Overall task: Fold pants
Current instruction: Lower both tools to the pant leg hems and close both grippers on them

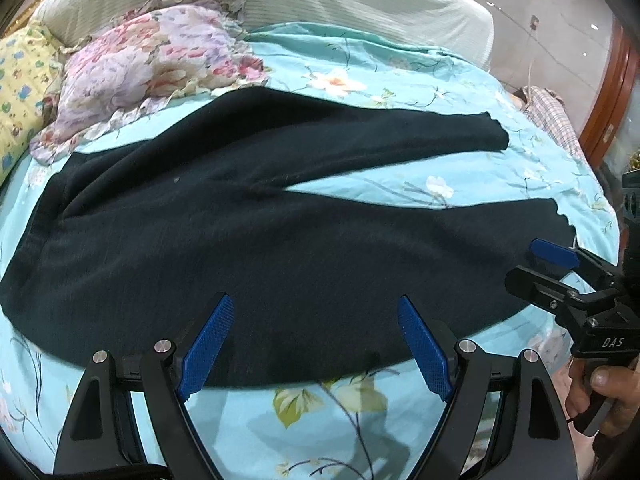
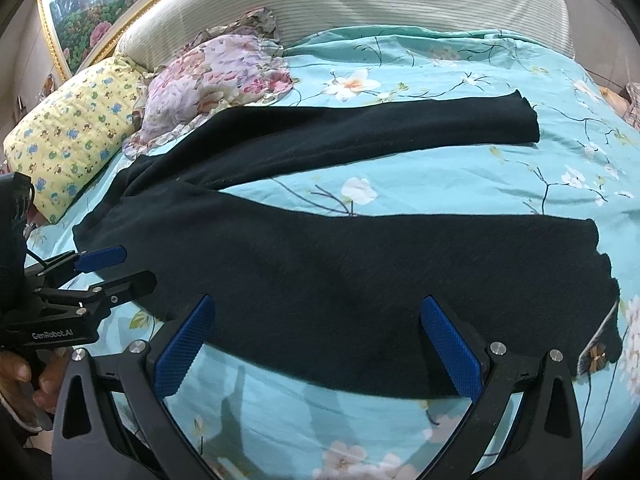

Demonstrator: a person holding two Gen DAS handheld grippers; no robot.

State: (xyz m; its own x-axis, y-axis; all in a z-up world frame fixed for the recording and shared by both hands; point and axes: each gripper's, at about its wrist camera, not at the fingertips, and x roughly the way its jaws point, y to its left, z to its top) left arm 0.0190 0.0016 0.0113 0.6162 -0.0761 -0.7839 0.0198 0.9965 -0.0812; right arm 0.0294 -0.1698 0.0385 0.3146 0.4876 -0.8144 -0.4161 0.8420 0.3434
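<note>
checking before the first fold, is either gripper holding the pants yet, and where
Nothing is held. The left gripper and the right gripper both have their jaws wide open, near the closer edge of the pants, which lie flat on the bed.

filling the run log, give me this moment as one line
stage: pre-fold | pants: spread flat on bed, legs apart | left claw: open, near edge | right claw: open, near leg

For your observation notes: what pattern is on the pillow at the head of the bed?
Yellow pillow with small blue and green cartoon prints; clearest in the right wrist view.
</note>
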